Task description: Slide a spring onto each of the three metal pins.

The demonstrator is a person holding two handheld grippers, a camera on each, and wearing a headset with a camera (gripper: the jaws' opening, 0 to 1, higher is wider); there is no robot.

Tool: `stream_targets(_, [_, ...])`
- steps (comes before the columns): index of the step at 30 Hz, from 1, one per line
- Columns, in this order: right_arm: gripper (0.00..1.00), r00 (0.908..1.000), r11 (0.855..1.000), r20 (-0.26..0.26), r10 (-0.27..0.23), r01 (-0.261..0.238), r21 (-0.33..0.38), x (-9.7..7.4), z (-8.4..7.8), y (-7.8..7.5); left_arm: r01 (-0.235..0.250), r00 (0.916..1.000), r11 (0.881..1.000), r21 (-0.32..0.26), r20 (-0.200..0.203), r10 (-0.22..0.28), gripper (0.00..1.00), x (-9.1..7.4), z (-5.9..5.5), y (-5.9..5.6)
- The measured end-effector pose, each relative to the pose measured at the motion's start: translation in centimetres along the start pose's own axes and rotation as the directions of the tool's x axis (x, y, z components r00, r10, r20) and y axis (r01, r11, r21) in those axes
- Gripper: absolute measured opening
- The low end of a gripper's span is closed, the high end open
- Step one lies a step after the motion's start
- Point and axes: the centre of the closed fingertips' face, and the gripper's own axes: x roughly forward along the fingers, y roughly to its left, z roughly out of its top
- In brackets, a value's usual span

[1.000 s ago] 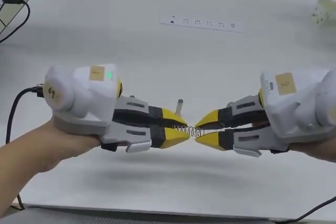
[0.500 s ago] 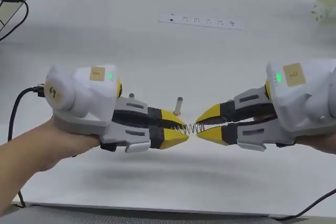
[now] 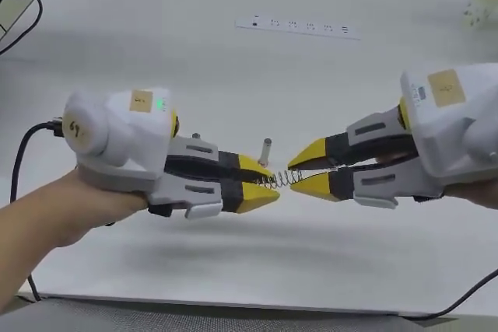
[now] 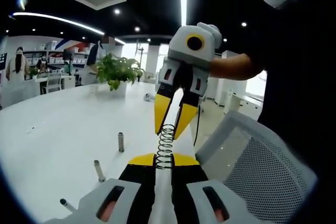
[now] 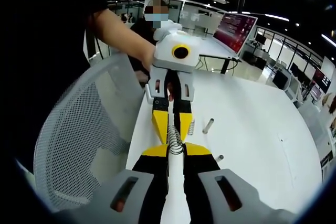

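Spring (image 3: 282, 179) stretched midair between left gripper (image 3: 275, 190) and right gripper (image 3: 292, 178) (both jaws clamped on its ends).

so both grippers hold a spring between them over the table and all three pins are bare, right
Not quite: one pin already carries a spring, as the left gripper view shows. The rest stands: the left gripper and right gripper hold the free spring between their fingers over the table.
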Motion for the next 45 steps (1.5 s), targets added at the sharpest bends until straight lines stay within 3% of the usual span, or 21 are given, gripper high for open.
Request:
stream_targets(5, [0.07, 0.9992, 1.000, 0.041, 0.004, -0.005, 0.027, -0.1, 0.8, 0.0, 0.002, 0.9997, 1.000, -0.011, 0.026, -0.002, 0.02, -0.3, 0.4, 0.0])
stream_targets(14, [0.07, 0.9955, 0.998, 0.094, 0.011, -0.017, 0.066, 0.0, 1.6, 0.0, 0.002, 0.9999, 1.000, 0.000, 0.016, -0.002, 0.03, -0.2, 0.2, -0.1])
stream_targets(16, [0.07, 0.9897, 0.995, 0.142, 0.013, -0.027, 0.097, 0.0, 2.4, 0.1, -0.001, 0.9999, 1.000, 0.000, 0.012, 0.001, 0.02, -0.1, 0.1, -0.1])
stream_targets(20, [0.07, 0.9915, 0.997, 0.130, 0.015, -0.025, 0.075, 0.4, 2.5, 0.3, -0.009, 0.9998, 1.000, 0.022, -0.019, 0.009, 0.02, 0.1, -0.3, 0.1])
stream_targets(23, [0.07, 0.9898, 0.997, 0.142, 0.012, -0.023, 0.078, 0.5, 2.7, 0.2, -0.011, 0.9998, 1.000, 0.019, -0.019, 0.011, 0.02, 0.1, -0.3, 0.1])
stream_targets(25, [0.07, 0.9837, 0.995, 0.180, 0.001, -0.019, 0.096, 0.6, 3.5, 0.1, -0.009, 0.9999, 1.000, 0.016, -0.012, 0.009, 0.02, 0.1, -0.1, 0.1])
stream_targets(28, [0.07, 0.9859, 0.997, 0.167, -0.002, -0.010, 0.076, 0.9, 3.7, 0.0, -0.019, 0.9996, 0.999, 0.029, -0.022, 0.020, 0.02, 0.2, -0.2, 0.4])
stream_targets(39, [0.07, 0.9794, 0.996, 0.200, -0.030, 0.012, 0.090, 1.4, 4.7, -0.3, -0.022, 0.9996, 0.999, 0.039, -0.016, 0.022, 0.03, 0.4, 0.1, 0.5])
stream_targets(45, [0.07, 0.9662, 0.988, 0.252, -0.055, 0.017, 0.151, 1.1, 4.8, -0.7, -0.024, 0.9997, 0.999, 0.035, -0.001, 0.024, 0.03, 0.3, 0.5, 0.5])
